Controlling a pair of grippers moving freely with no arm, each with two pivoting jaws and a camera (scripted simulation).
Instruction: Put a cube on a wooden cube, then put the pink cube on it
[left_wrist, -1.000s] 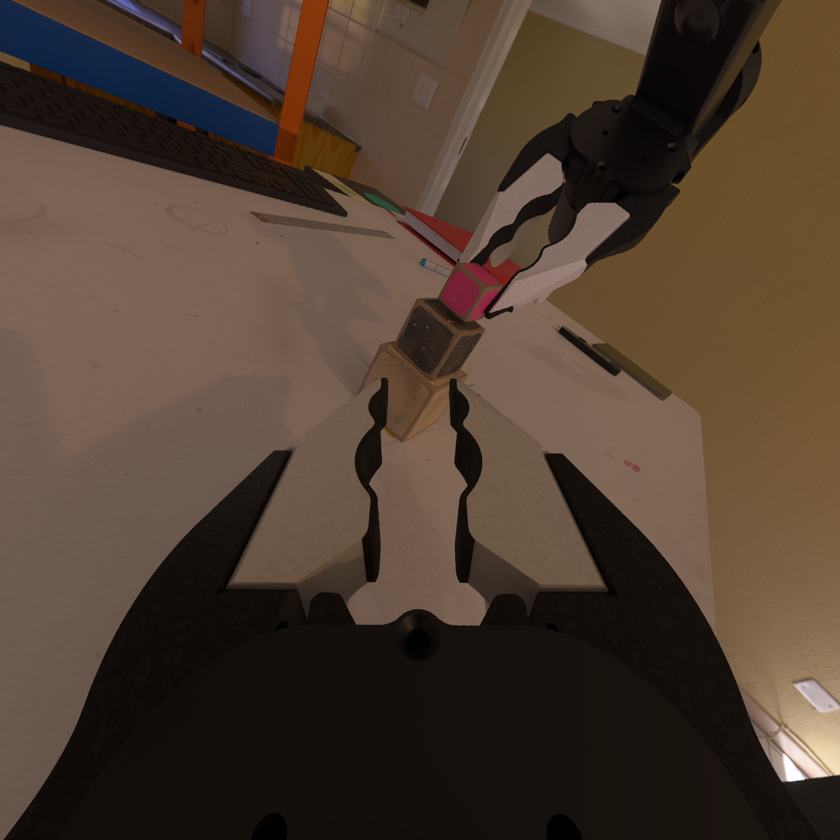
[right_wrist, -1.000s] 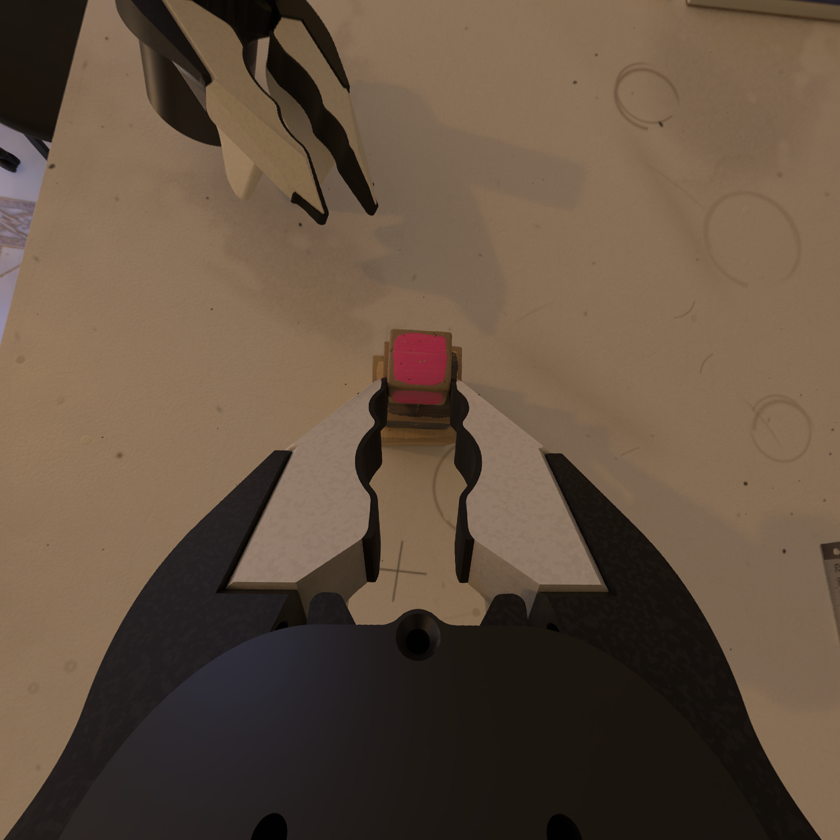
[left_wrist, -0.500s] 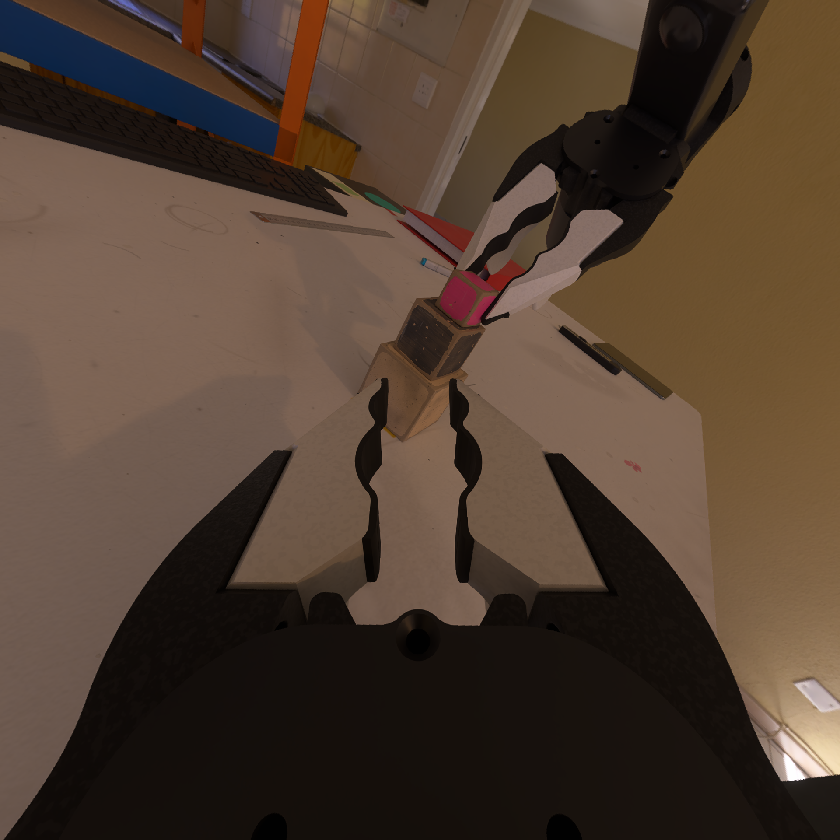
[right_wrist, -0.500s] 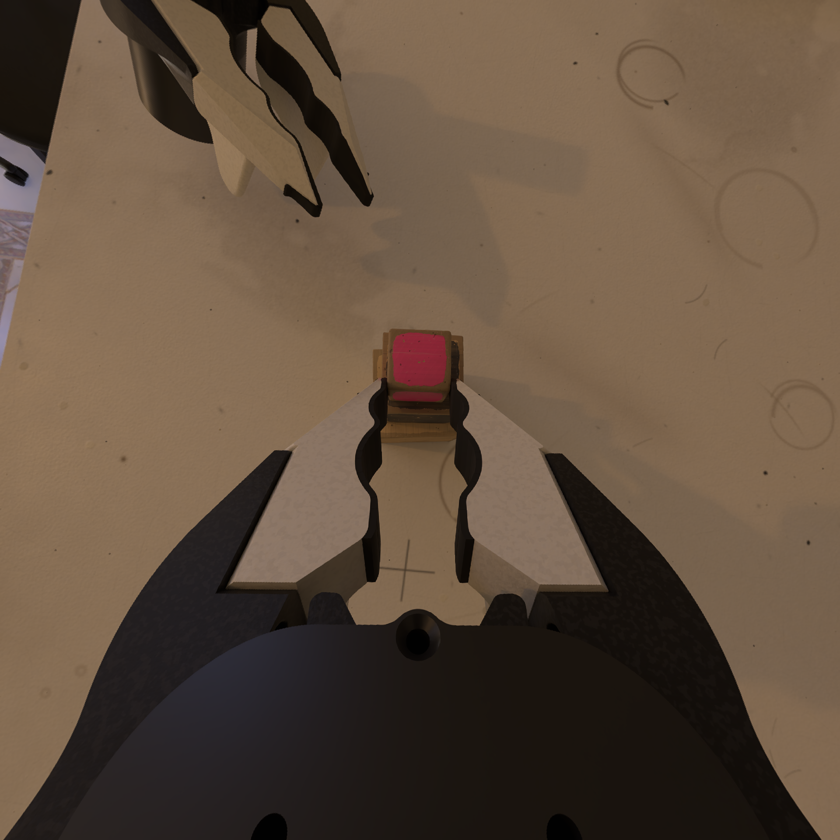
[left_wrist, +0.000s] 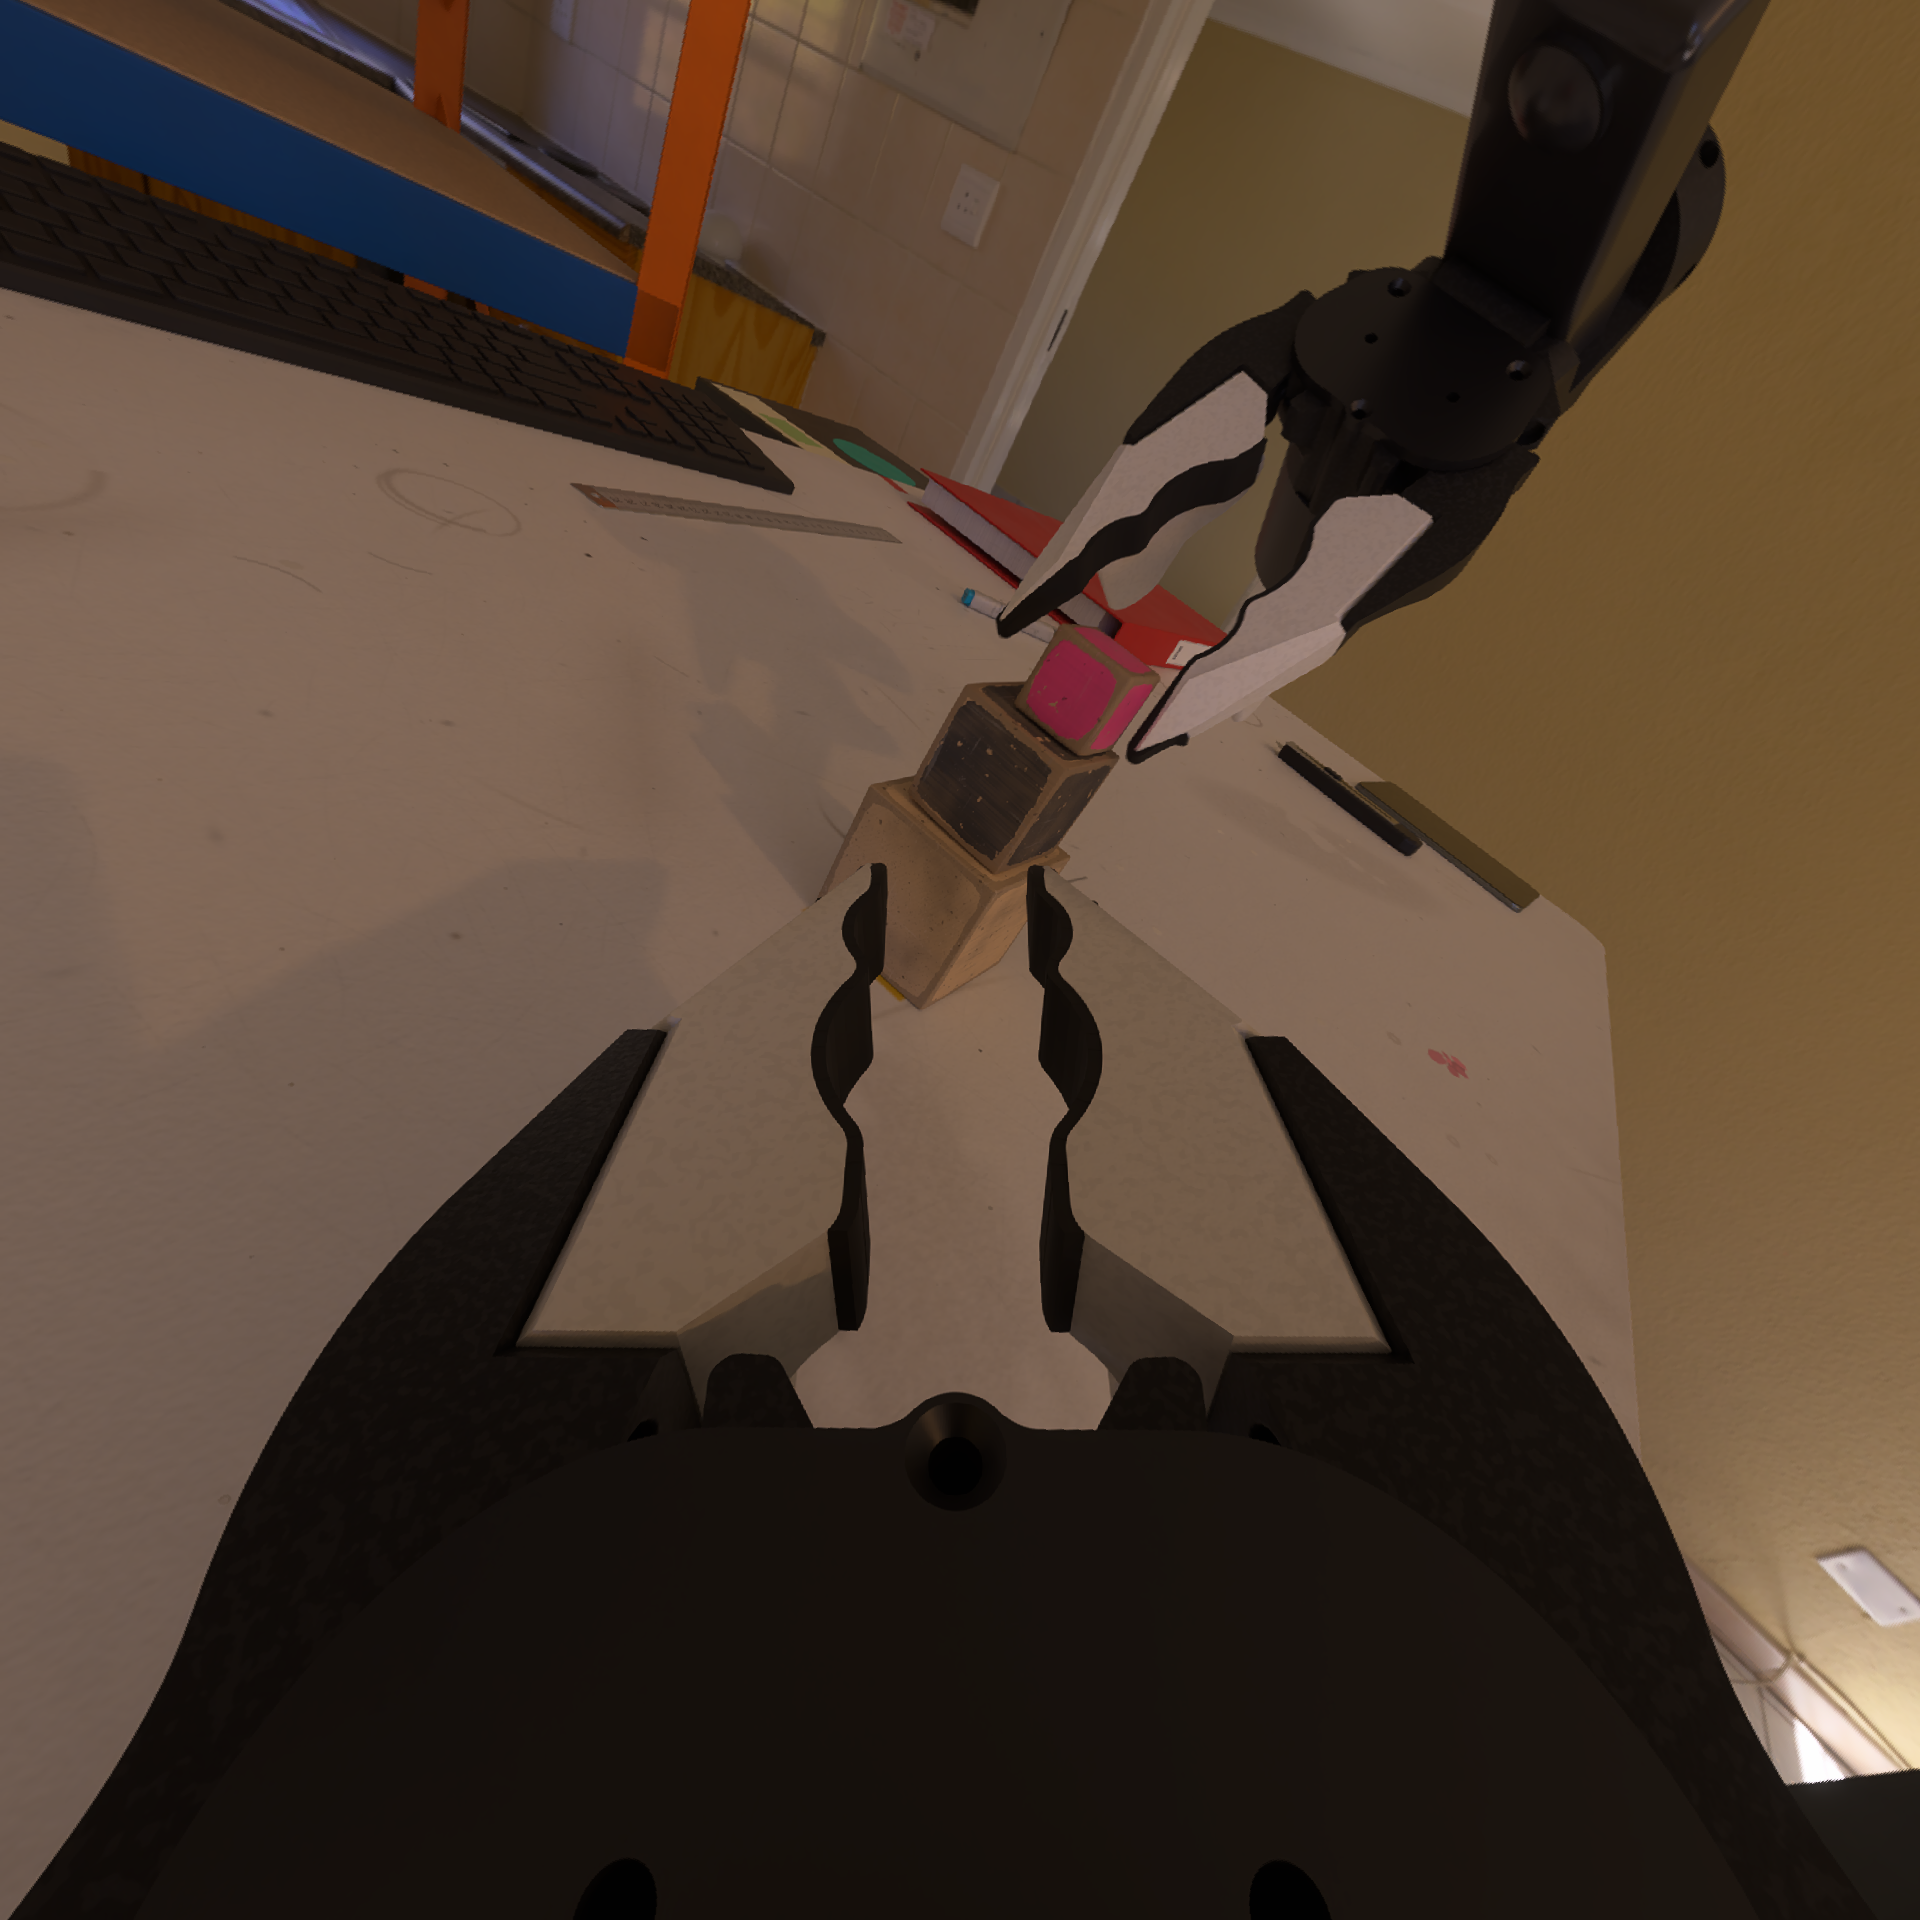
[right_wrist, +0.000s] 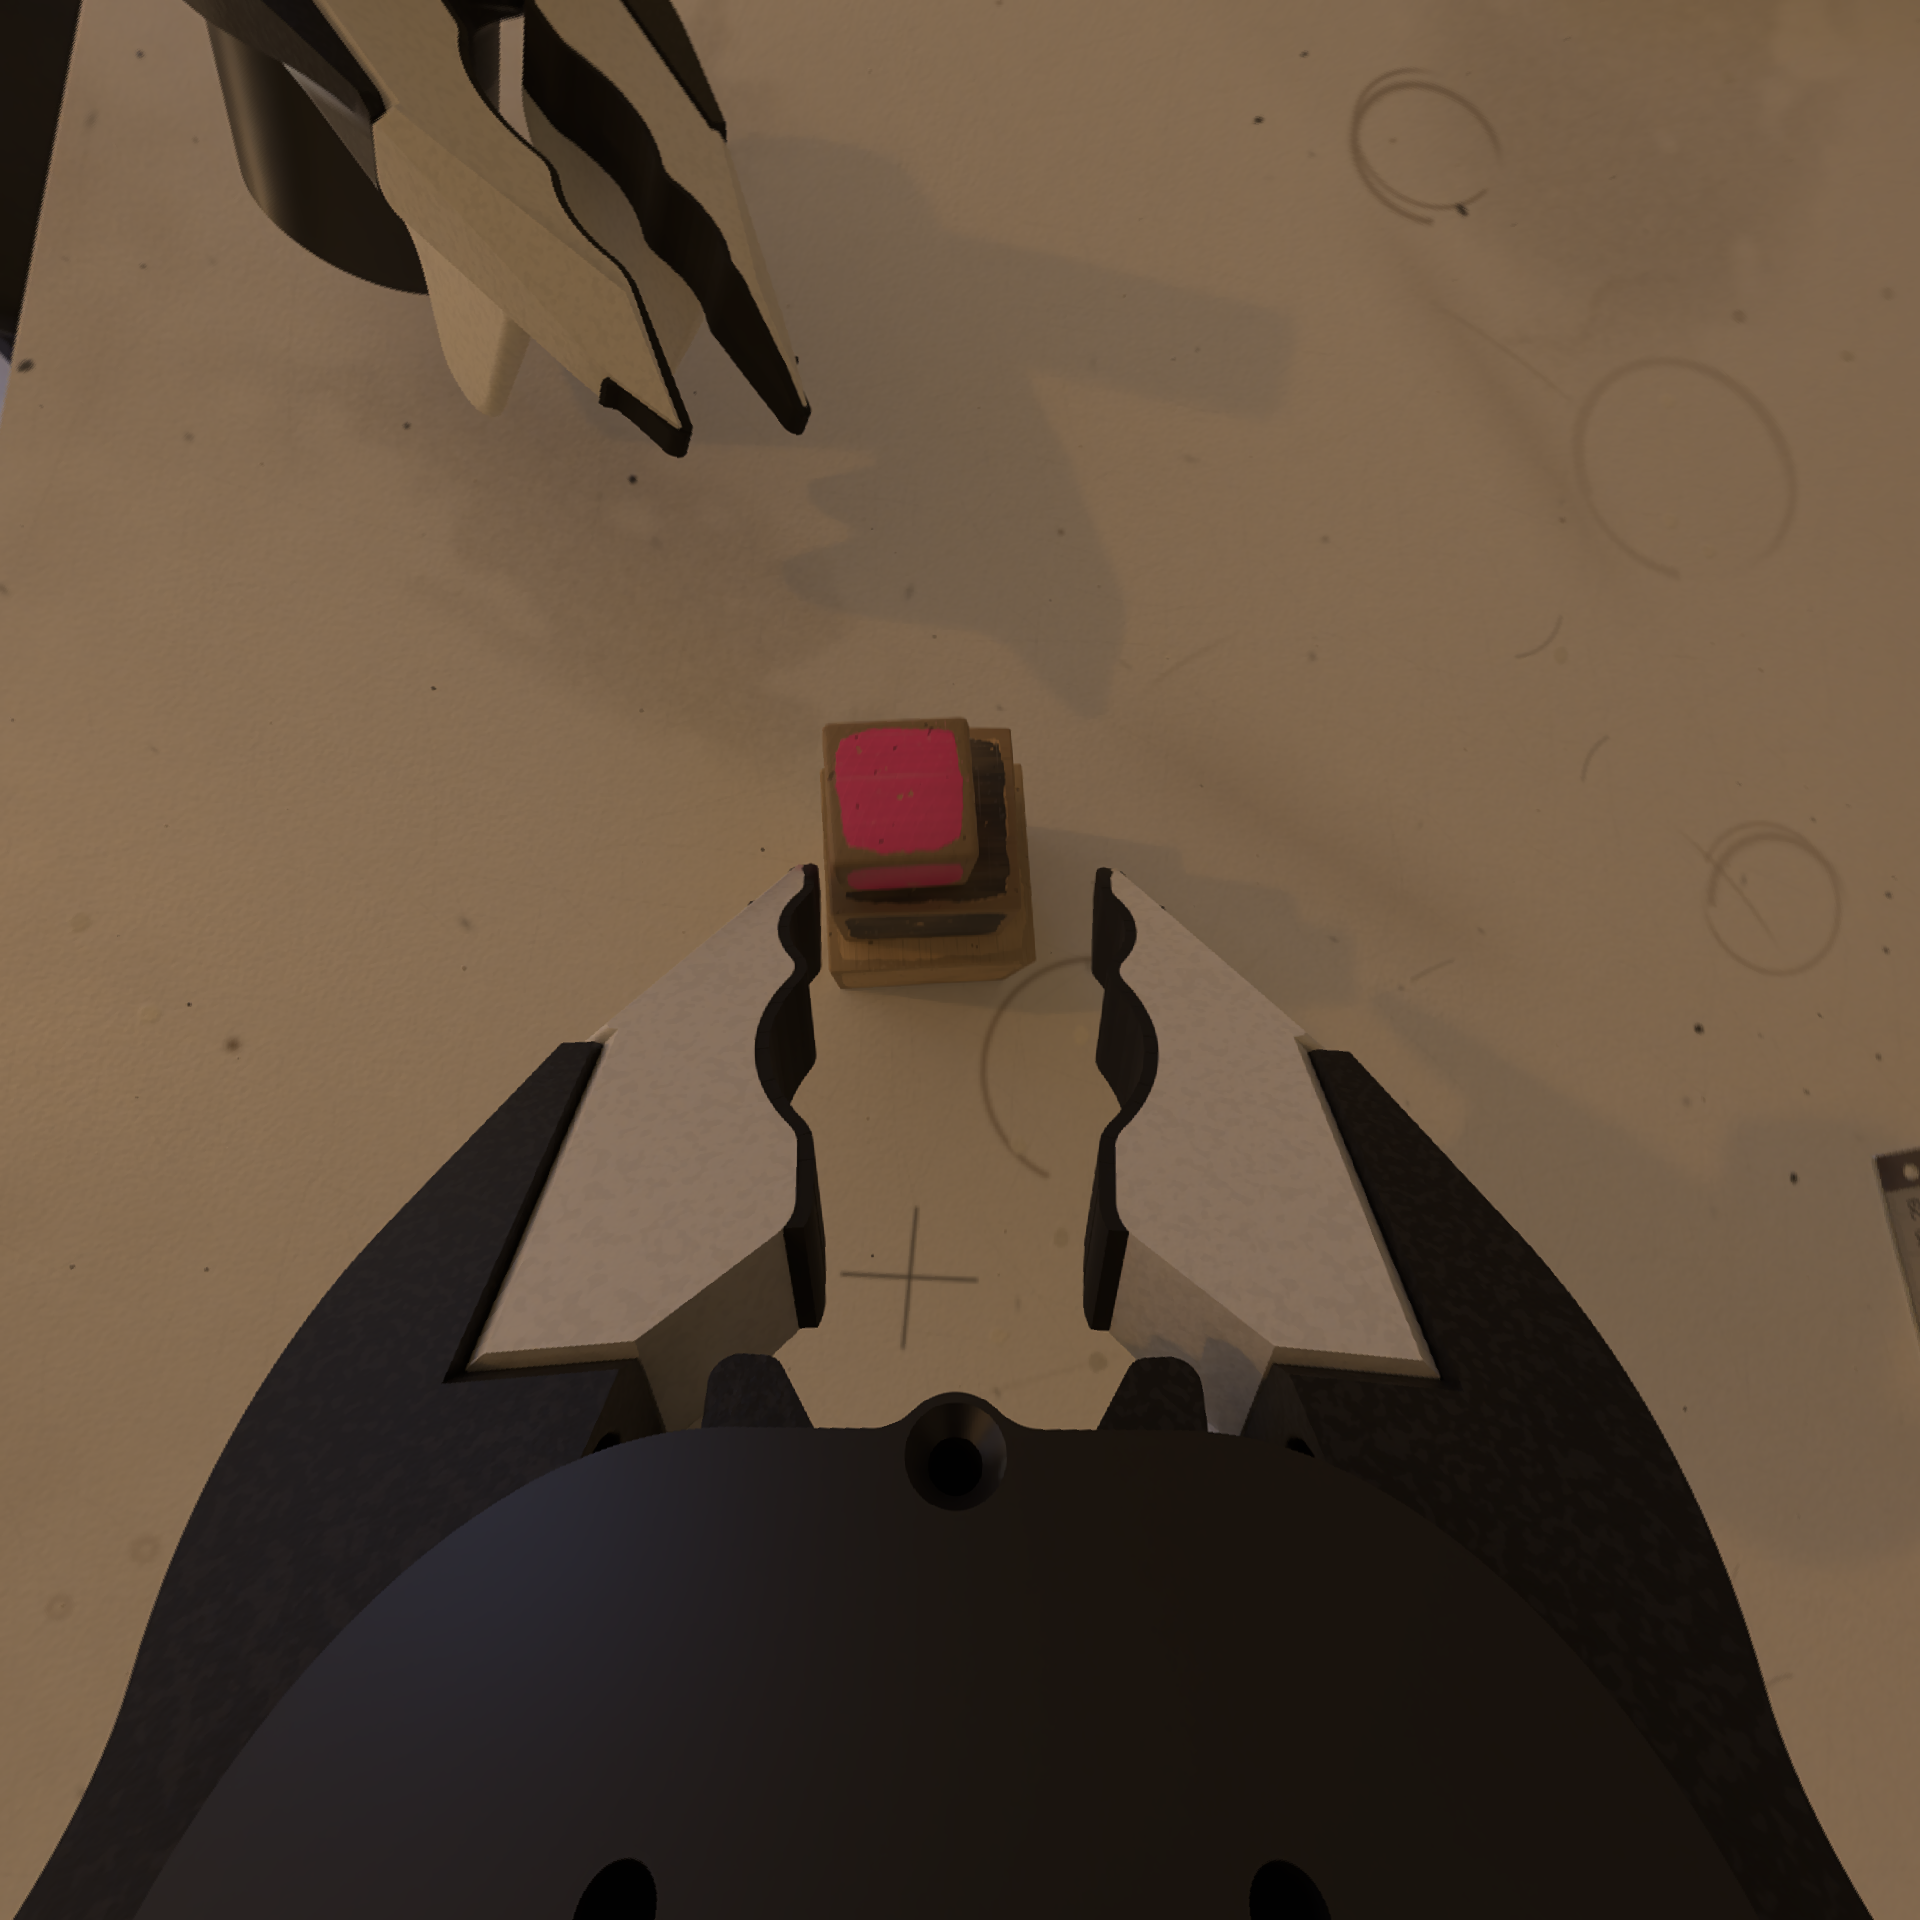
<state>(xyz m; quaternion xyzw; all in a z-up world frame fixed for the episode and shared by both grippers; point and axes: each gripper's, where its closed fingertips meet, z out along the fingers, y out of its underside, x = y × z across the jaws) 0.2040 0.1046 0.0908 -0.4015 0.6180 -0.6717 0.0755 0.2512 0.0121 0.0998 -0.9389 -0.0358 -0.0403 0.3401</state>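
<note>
A pink cube (left_wrist: 1086, 694) rests on a dark cube (left_wrist: 1003, 790), which sits on a pale wooden cube (left_wrist: 945, 925) on the table. My right gripper (left_wrist: 1072, 686) is open, with one finger on each side of the pink cube and apart from it. From above, the right wrist view shows the pink cube (right_wrist: 902, 795), the dark cube (right_wrist: 995, 821) and the wooden cube (right_wrist: 925, 958) just ahead of the right gripper (right_wrist: 954, 878). My left gripper (left_wrist: 954, 883) is open and empty, low in front of the stack; it also shows in the right wrist view (right_wrist: 736, 431).
A black keyboard (left_wrist: 364, 322), a metal ruler (left_wrist: 727, 514), a red book (left_wrist: 997, 530) and a small marker (left_wrist: 977, 601) lie beyond the stack. A black pen (left_wrist: 1345, 795) and a dark flat slab (left_wrist: 1449, 857) lie near the table's right edge.
My right gripper has opened and let go of the pink cube, which now stands on the dark cube. The left gripper has not moved.
</note>
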